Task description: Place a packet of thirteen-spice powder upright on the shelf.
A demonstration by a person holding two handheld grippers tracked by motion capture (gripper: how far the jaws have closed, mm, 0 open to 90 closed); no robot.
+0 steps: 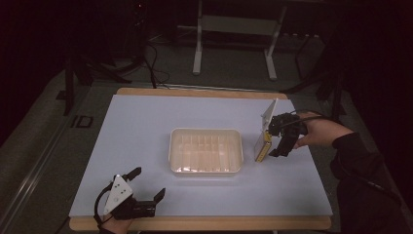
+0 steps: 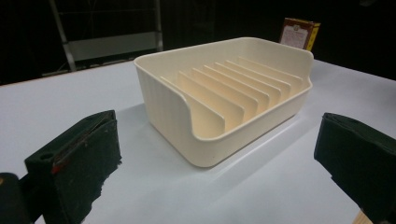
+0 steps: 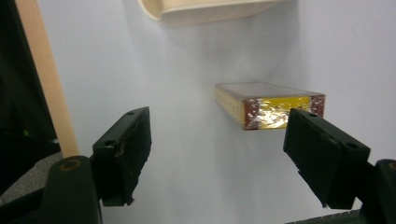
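The room was dark, and a white table [image 1: 146,146] with a wooden edge stood in the light. Behind it, far back, were the grey metal legs of a stand [image 1: 234,44] on the floor. In the middle of the table sat a cream plastic tray [image 1: 206,132] with thin walls inside that made rows of slots. From the left gripper view the tray [image 2: 168,100] looked close, with its low open side turned to the camera. To the right of the tray, just beside it, was a thin box [image 1: 263,146] with a yellow and red edge. In the high view it looked propped up on its edge, and the right gripper [image 1: 273,144] was right next to it. I could not tell there if the claw touched the box. In the right gripper view the box [image 3: 275,109] was ahead of the right gripper [image 3: 217,149], close to one claw finger. The two black fingers stood apart with nothing between them, and they did not squeeze the box. A person's hand [image 1: 319,130] in a dark sleeve held that gripper, coming in from the right. The left gripper [image 1: 148,184] lay low at the near left corner of the table, well apart from the tray. Its two fingers [image 2: 77,158] were spread wide and held nothing.
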